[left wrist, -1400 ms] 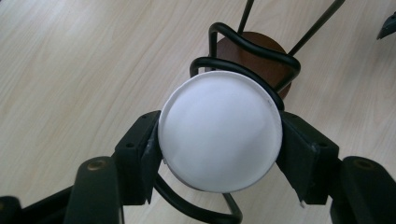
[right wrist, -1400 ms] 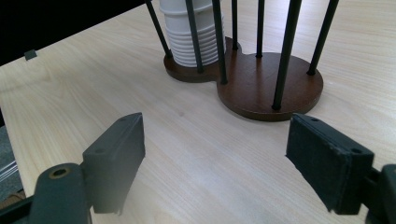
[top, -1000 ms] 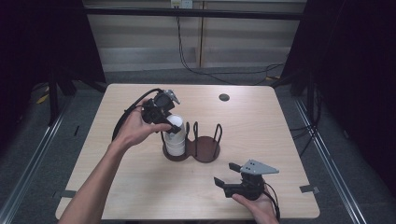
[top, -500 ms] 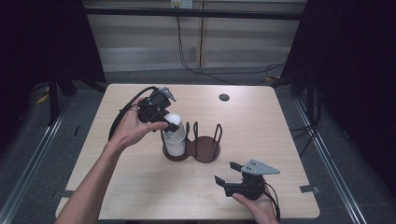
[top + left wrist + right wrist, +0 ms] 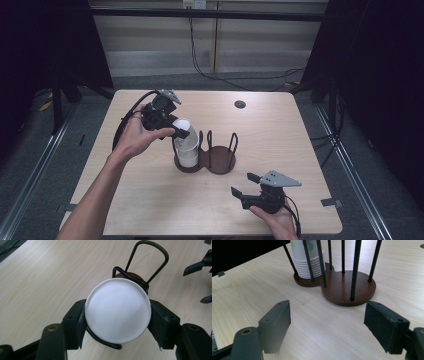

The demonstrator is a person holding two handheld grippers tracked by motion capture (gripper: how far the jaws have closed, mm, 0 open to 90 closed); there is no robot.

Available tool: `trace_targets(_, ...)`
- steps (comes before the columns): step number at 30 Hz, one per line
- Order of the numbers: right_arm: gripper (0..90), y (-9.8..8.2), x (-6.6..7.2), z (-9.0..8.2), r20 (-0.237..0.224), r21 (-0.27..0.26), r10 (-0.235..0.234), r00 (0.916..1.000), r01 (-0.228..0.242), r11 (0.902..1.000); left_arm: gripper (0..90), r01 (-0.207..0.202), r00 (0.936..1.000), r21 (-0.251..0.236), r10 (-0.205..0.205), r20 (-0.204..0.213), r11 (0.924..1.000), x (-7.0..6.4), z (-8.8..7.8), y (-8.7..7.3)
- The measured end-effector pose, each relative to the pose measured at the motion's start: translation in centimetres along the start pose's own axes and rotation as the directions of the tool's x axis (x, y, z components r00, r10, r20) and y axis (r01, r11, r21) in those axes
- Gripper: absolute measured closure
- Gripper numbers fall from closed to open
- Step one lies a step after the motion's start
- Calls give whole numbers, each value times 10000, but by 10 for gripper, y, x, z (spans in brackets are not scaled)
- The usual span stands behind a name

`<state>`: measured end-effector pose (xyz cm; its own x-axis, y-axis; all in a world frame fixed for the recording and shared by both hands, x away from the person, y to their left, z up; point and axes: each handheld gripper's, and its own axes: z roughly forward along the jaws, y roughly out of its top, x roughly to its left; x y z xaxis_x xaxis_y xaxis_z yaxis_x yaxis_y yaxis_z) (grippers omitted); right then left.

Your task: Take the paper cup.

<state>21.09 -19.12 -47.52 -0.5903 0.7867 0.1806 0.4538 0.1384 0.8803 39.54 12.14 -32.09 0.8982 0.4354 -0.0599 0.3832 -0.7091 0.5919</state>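
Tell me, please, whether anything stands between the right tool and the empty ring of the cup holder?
Nothing visible does. The right tool rests with open jaws over bare table, facing the holder's empty ring. The cup stack, gripped by the left tool, sits in the other ring.

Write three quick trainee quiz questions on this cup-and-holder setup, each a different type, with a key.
1. True or false: the left claw is shut on the top cup of the stack.
2. Multiple choice: where does the stack of paper cups stand? A) in the wire holder's left ring, as the high view shows it; B) in its right ring; C) loose on the table.
3. Fill in: the right claw holds ____ between its pads.

Key
1. True: both pads press the cup's rim.
2. A; the other ring stands empty.
3. Nothing: its jaws stand apart above bare wood, having just closed a little.
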Motion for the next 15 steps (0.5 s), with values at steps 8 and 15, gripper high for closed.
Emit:
trace_targets(8,204,0,0,1,-33,-18,-19,10000,19,10000,371,321,9995,-510,-318,73,9982,2,-8,-3)
trace_targets(15,204,0,0,0,4,-32,43,10000,-43,10000,374,136,9999,-593,-138,-33,9981,-2,-10,-2)
